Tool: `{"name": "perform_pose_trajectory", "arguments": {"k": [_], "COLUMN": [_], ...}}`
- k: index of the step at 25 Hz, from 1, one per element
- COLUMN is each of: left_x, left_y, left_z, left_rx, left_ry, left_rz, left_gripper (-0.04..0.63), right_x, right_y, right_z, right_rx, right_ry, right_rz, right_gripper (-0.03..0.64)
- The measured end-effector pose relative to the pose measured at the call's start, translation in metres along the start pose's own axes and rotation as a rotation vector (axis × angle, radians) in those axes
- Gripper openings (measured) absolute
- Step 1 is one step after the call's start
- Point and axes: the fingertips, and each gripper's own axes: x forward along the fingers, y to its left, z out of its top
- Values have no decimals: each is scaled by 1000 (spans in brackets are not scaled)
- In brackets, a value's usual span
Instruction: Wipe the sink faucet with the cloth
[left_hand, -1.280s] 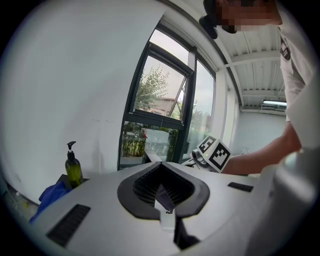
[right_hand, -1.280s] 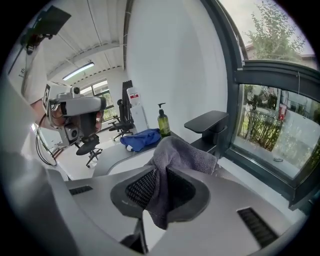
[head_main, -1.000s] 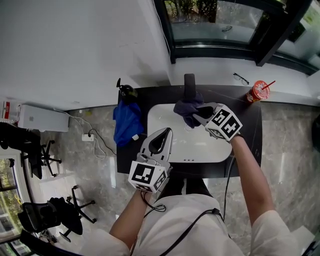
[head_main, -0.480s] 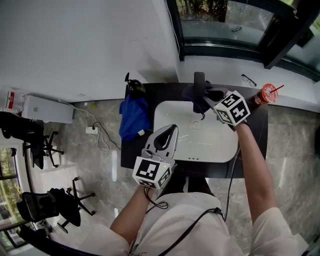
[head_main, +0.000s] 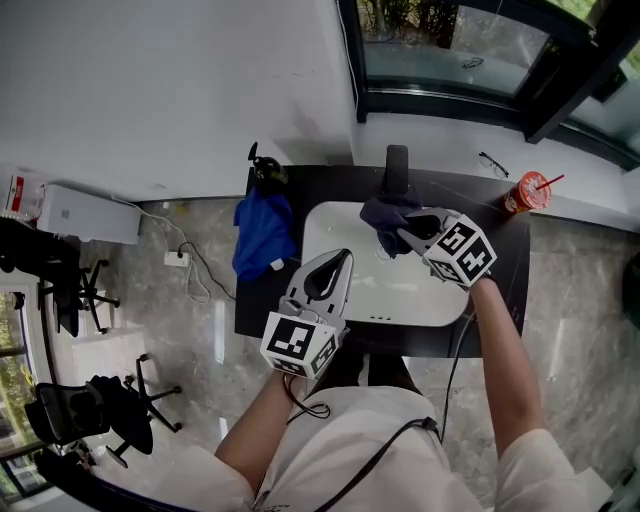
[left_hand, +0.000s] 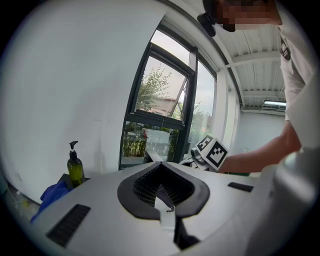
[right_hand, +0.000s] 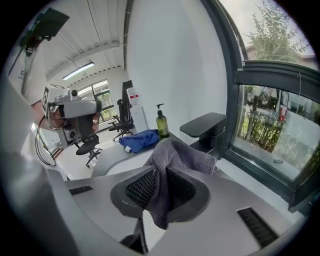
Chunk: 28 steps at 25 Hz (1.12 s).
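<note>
head view: the right gripper (head_main: 402, 236) pinches the grey cloth (head_main: 383, 213) over the white sink (head_main: 335, 222), just in front of the black faucet (head_main: 397, 163) - the left gripper (head_main: 337, 260) hovers at the basin's near left.

left gripper view: its jaws sit clenched together, empty.

right gripper view: the cloth is clamped between the jaws - the faucet stands close behind it.
</note>
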Motion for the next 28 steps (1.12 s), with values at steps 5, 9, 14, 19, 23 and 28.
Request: {"name": "perform_pose_trajectory", "arguments": {"k": [5,9,14,19,23,28], "left_x": [0,1,-1,-1,-1,-1], "left_y": [-3,-3,3,6,9,10], "left_z": [1,1,0,-1,0,-2], "left_rx": [3,5,1,-7,-7,-6], "left_ry": [-1,1,4,1,-2,0], "left_rz": [-10,-12,5,8,6,-1], "left_gripper": [-8,-8,-8,-8,-8,-8], "right_x": [-3,1,4,7,7,10], "right_y": [8,-1,-38,-69,-63,-30], "right_z": [-5,1,18,31,31,18], "right_rx": [-1,-8,15,37,24,22], "right_ry": [2,1,-11,-20,-8,7], "right_rz": [10,1,-67,-133,-123,-65], "right_gripper": [55,55,55,55,55,55]}}
